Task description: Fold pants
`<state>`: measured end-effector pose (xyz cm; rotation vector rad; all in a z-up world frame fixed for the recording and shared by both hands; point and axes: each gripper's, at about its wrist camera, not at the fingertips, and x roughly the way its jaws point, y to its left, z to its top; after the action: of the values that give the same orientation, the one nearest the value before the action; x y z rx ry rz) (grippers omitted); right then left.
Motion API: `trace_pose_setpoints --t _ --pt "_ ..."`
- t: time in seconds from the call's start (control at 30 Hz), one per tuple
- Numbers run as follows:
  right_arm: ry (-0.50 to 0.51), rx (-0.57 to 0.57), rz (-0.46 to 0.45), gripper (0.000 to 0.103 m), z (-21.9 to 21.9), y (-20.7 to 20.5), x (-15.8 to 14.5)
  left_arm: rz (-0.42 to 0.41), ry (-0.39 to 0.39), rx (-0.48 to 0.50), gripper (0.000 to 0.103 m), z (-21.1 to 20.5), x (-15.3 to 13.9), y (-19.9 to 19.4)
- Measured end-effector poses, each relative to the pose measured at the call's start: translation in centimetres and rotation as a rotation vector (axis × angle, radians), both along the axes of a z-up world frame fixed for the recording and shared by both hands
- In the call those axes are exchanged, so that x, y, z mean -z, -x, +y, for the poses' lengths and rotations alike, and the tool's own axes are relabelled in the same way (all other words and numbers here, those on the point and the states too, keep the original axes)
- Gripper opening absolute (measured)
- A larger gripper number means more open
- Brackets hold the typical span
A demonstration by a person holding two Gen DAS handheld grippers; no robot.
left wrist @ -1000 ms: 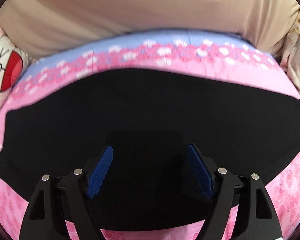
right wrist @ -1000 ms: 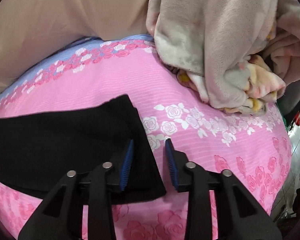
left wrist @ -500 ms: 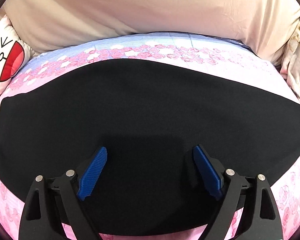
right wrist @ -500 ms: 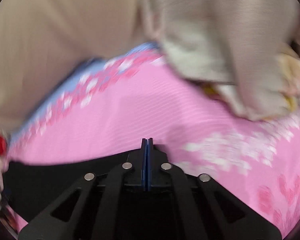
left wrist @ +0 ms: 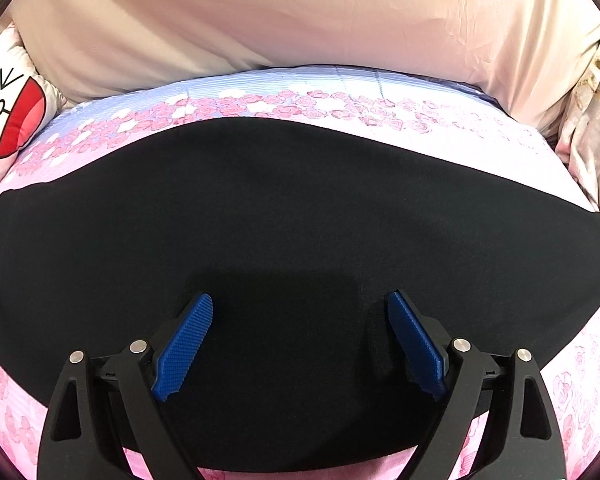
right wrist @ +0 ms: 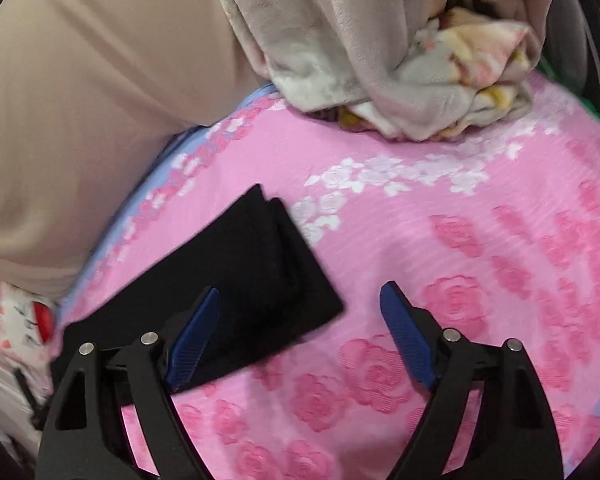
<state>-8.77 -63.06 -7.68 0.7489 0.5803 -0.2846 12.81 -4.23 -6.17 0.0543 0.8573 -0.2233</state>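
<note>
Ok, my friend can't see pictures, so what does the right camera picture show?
The open right claw hovers over the end of black pants lying flat on a pink flowery bedsheet; its jaws have just opened and hold nothing. A crumpled grey blanket sits behind.

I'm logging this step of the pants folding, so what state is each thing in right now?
black pants: lying flat in a long band on the bedspread, end layers stacked at the right.
left gripper: jaws open over the pants, holding nothing.
right gripper: jaws just opened, wide apart at the pants' end, nothing gripped.
plush blanket: bunched in a heap.
pink floral bedspread: spread out flat.
</note>
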Motion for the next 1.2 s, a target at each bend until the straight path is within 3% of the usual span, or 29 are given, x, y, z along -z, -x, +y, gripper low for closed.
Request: trace_pose_setpoints --t 0.07,0.13,0.2,0.27,0.3,0.5,0.67,0.83,1.0,1.2 --pt "-0.027 -0.019 -0.024 0.079 0.3 -0.8 0.0 0.0 0.005 0.001 0.087 0.1 0.0 0.0" --pt "-0.063 -0.047 -0.034 0.064 0.7 -1.8 0.6 0.0 0.006 0.001 0.087 0.0 0.0 0.1" --pt "-0.012 -0.027 0.001 0.057 1.5 -2.7 0.4 0.0 0.005 0.001 0.087 0.1 0.0 0.1" --pt "-0.076 -0.025 -0.012 0.027 1.5 -3.3 0.7 -0.001 0.011 0.002 0.087 0.1 0.0 0.1" --pt "-0.115 -0.024 -0.031 0.019 1.5 -3.4 1.0 -0.002 0.02 0.002 0.087 0.2 0.0 0.1" --pt "-0.07 -0.087 -0.105 0.019 6.5 -6.0 -3.6 -0.011 0.167 0.005 0.087 2.0 -0.3 0.1" --pt "0.074 -0.242 -0.122 0.019 15.6 -10.7 -9.9 -0.021 0.288 -0.001 0.087 3.6 -0.5 0.7" --pt "0.169 -0.449 -0.113 0.019 26.8 -16.6 -13.0 -0.052 0.363 -0.02 0.087 5.3 -1.3 1.7" --pt "0.221 -0.624 -0.065 0.019 36.7 -20.7 -12.1 -0.089 0.43 -0.101 0.087 7.8 -1.7 2.3" --pt "0.265 -0.773 0.018 0.019 45.7 -23.6 -8.2 -0.09 0.477 -0.166 0.087 10.5 -1.6 2.6"
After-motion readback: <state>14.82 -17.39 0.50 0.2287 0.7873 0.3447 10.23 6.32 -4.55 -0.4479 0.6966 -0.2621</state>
